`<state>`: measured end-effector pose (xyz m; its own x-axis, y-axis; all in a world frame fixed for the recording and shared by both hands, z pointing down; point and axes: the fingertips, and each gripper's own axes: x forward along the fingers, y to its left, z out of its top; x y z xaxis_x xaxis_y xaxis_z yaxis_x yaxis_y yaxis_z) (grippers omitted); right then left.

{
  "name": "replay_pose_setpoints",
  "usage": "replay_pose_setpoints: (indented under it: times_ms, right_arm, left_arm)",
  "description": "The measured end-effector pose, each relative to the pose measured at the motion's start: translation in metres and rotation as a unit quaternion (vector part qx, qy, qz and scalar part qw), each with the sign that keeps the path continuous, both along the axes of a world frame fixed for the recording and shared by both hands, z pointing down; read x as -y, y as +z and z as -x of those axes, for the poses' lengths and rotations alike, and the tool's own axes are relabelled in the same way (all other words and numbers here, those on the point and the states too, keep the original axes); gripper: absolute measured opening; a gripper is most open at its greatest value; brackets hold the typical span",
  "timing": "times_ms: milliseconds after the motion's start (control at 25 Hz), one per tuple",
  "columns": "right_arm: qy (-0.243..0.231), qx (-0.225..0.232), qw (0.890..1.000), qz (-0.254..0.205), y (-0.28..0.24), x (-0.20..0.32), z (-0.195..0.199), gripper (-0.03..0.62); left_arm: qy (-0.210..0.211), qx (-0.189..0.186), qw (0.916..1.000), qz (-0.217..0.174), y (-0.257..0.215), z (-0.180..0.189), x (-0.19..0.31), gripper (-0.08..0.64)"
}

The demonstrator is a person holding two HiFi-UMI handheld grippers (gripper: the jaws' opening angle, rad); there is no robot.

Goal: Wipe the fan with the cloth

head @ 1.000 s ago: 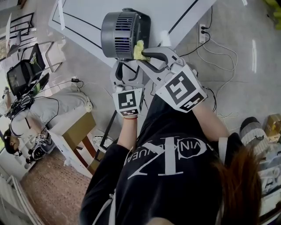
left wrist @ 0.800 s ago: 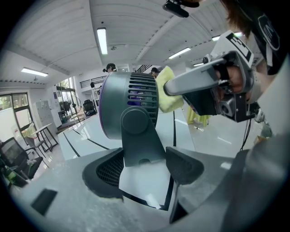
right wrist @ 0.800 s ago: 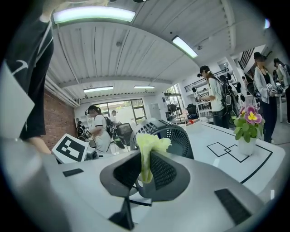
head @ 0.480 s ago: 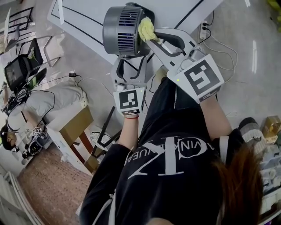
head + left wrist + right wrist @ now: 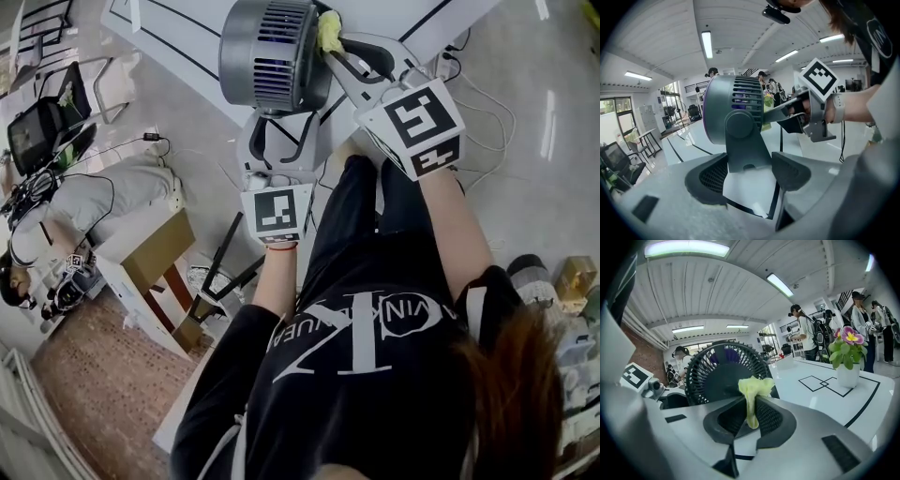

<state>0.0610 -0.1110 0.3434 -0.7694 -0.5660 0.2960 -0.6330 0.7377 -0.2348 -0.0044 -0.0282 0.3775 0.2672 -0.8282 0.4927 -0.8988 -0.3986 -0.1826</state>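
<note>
A dark grey fan [image 5: 272, 52] stands on the white table, and its stand [image 5: 745, 150] sits between my left gripper's pads. My left gripper [image 5: 279, 141] is shut on that stand from the near side. A bunched yellow cloth [image 5: 330, 33] is pinched in my right gripper [image 5: 339, 45], which is shut on it. The cloth presses against the fan's housing at its far right edge. In the right gripper view the cloth [image 5: 754, 390] sticks up from the jaws just before the fan's round grille [image 5: 724, 373]. The left gripper view shows the right gripper [image 5: 806, 112] reaching in beside the fan head.
The white table [image 5: 187, 37] carries black line markings and a potted flower [image 5: 846, 355]. On the floor lie a power strip with cables [image 5: 441, 61], a cardboard box [image 5: 155, 262] and a chair with gear [image 5: 37, 131]. Several people stand in the background.
My right gripper has carried the cloth along the fan's right side, from the near edge of the grille to the far edge. The left gripper has kept its hold on the stand.
</note>
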Motion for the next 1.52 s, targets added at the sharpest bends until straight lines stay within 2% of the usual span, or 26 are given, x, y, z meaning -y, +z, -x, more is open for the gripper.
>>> replay_pose_setpoints:
  times_ms: [440,760,960,1200,1280,1400,1520]
  right_arm:
    - [-0.032,-0.026,0.998,0.055,0.023,-0.017,0.013,0.054]
    - [-0.044,0.027,0.995,0.087,0.003,-0.039,0.011,0.054]
    - [-0.052,0.036,0.995,0.073,-0.021,-0.032,0.001,0.054]
    - [-0.055,0.046,0.996,0.055,-0.036,-0.044,-0.001,0.054]
    - [-0.031,0.051,0.998,0.025,-0.051,-0.034,-0.012,0.054]
    - [0.004,0.028,0.999,-0.043,-0.073,-0.013,-0.026,0.052]
    - [-0.002,0.025,0.997,-0.079,-0.086,0.015,-0.026,0.054]
  left_arm:
    - [-0.013,0.006,0.9999,0.001,0.003,-0.001,0.003,0.306]
    - [-0.019,0.009,0.9997,0.007,0.006,0.000,0.001,0.307]
    - [-0.027,0.011,0.9995,0.013,0.005,-0.007,0.015,0.307]
    - [-0.028,0.010,0.9994,0.016,0.005,-0.003,0.005,0.307]
    - [-0.022,0.005,0.9996,0.014,0.004,-0.004,0.006,0.307]
    - [-0.001,-0.016,0.9998,0.007,0.001,0.001,-0.002,0.293]
    - [-0.010,-0.019,0.9997,0.010,0.002,0.018,-0.011,0.200]
